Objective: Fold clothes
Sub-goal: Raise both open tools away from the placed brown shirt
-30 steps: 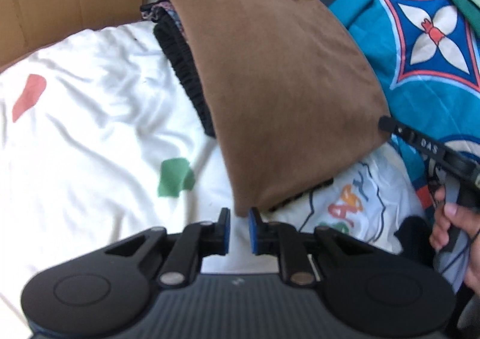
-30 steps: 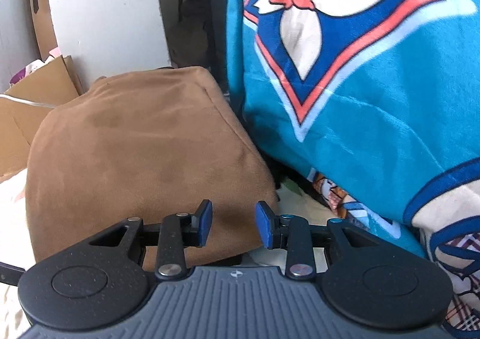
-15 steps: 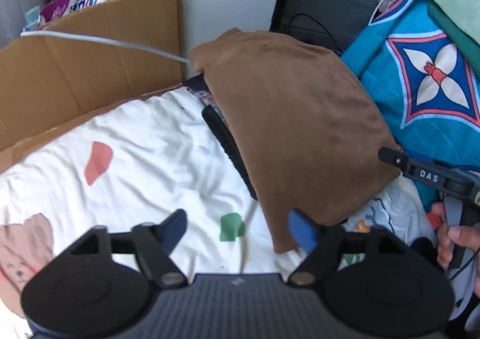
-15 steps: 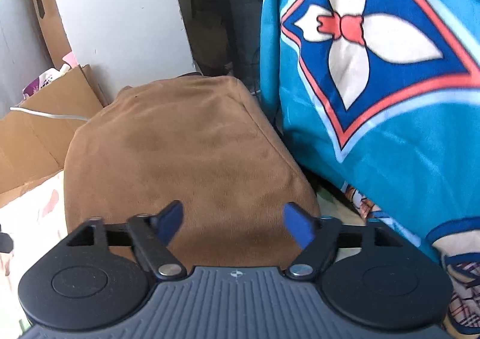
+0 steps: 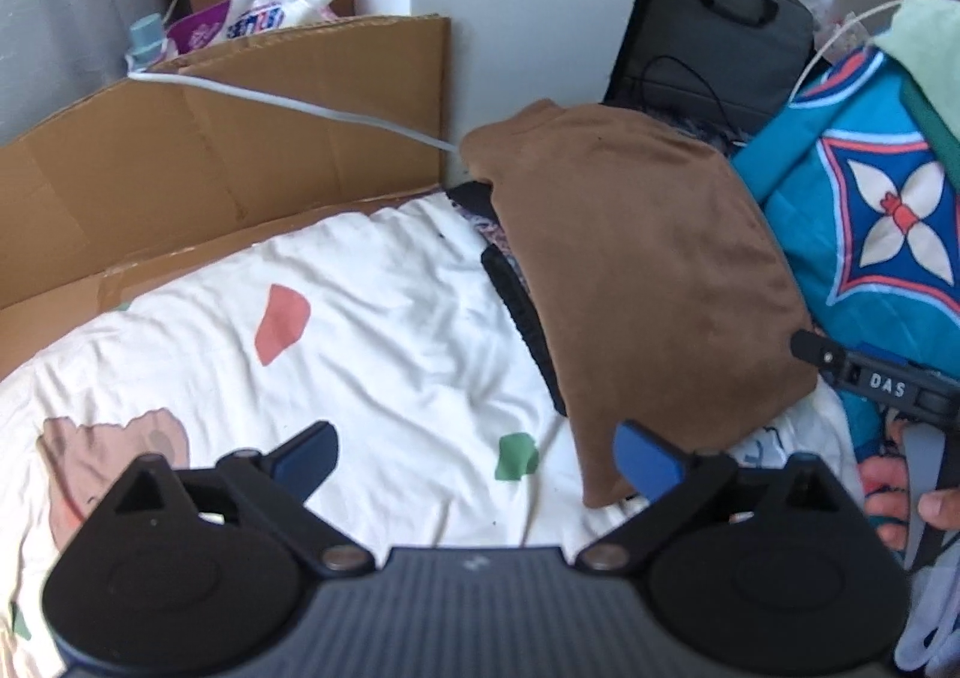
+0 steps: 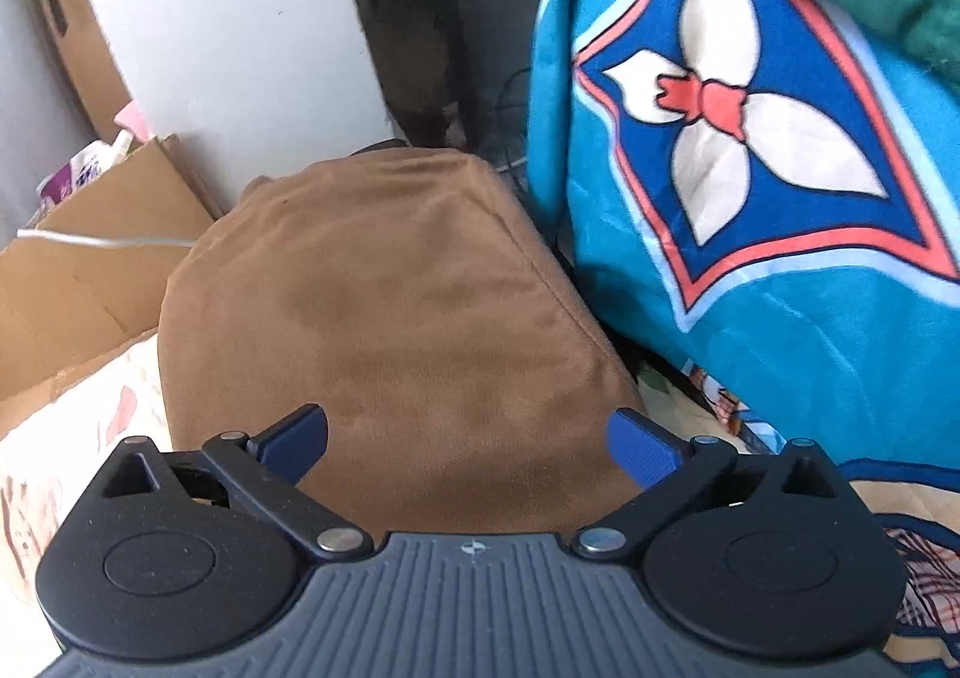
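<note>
**Brown garment folded and let go; both tongs wide and empty**

The bed (image 5: 372,330), under a white sheet printed with coloured patches, carries everything. Along its right edge hangs a big turquoise blanket (image 6: 780,234) with a blue diamond and white petals, slumping close against the work area; it would probably drag if brushed. At the bed's far right corner lies the brown garment (image 5: 636,282), folded into a rounded, pillow-like pad on top of a dark ribbed garment (image 5: 516,300) whose edge peeps out on the left. The brown cloth looks soft, napped, light and limp, so it should sag unless taken by a folded edge or corner, best the near hem, with both tongs together. A cardboard sheet (image 5: 210,150) lines the bed's far left edge, a white cable (image 5: 288,105) running across it to the garment's corner, a likely snag.

The left tongs (image 5: 477,459) and right tongs (image 6: 468,441) have just been opening; each stands spread, nothing between the jaws.
</note>
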